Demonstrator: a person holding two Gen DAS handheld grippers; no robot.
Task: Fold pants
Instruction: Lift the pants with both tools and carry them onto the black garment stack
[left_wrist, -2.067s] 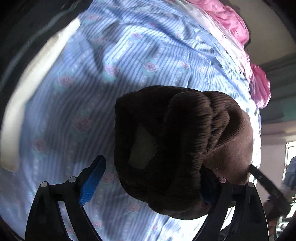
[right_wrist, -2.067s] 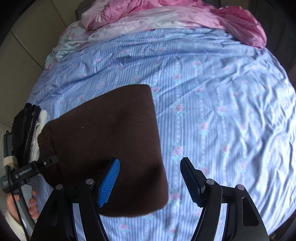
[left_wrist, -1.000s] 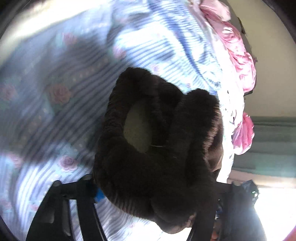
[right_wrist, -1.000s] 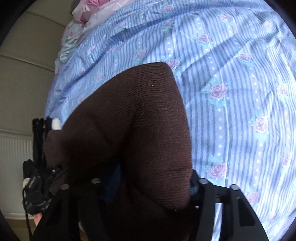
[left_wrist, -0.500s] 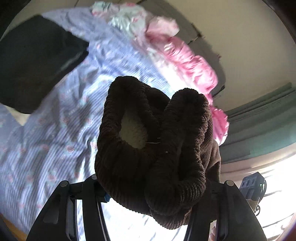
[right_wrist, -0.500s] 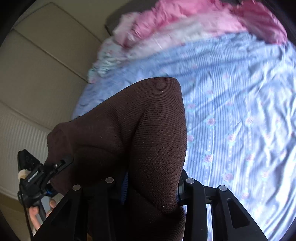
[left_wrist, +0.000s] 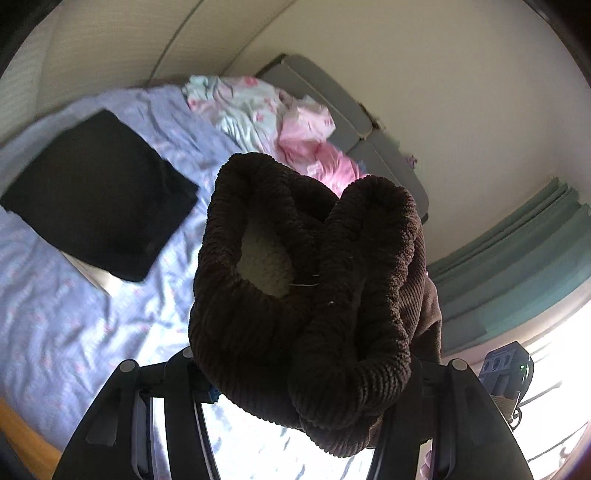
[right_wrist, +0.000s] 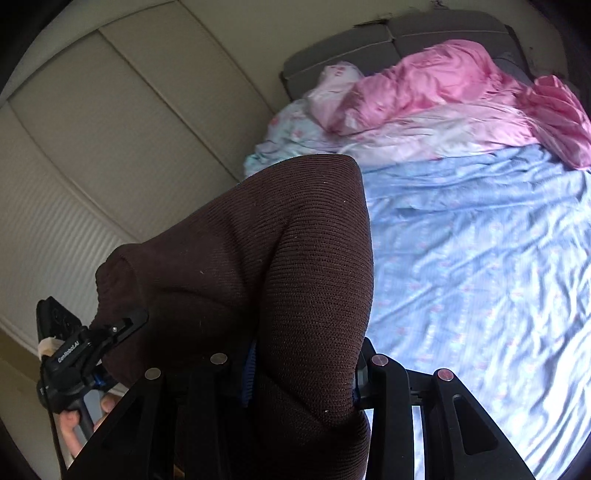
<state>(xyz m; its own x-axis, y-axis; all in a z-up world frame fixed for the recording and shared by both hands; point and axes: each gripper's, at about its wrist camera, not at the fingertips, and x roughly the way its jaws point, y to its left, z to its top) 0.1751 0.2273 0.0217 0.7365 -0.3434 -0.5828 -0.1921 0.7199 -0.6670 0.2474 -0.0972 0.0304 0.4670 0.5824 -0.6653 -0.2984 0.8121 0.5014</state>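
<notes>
The folded dark brown ribbed pants (left_wrist: 310, 295) hang in the air between both grippers, lifted off the bed. My left gripper (left_wrist: 306, 391) is shut on the bunched waistband end, whose cream lining shows inside. My right gripper (right_wrist: 303, 373) is shut on the other end of the pants (right_wrist: 258, 288), which drape over its fingers. The left gripper also shows in the right wrist view (right_wrist: 85, 354), held by a hand at the far left. Both sets of fingertips are hidden by the fabric.
The bed has a blue striped rose-print sheet (right_wrist: 480, 277). A pink and pale quilt (right_wrist: 443, 99) is heaped at the headboard. A folded black garment (left_wrist: 99, 192) lies on the sheet at left. Green curtains (left_wrist: 517, 258) and a bright window are at right.
Both grippers closed on the brown pants and lifted them off the sheet. Both views have tilted upward, so that walls and headboard now show.
</notes>
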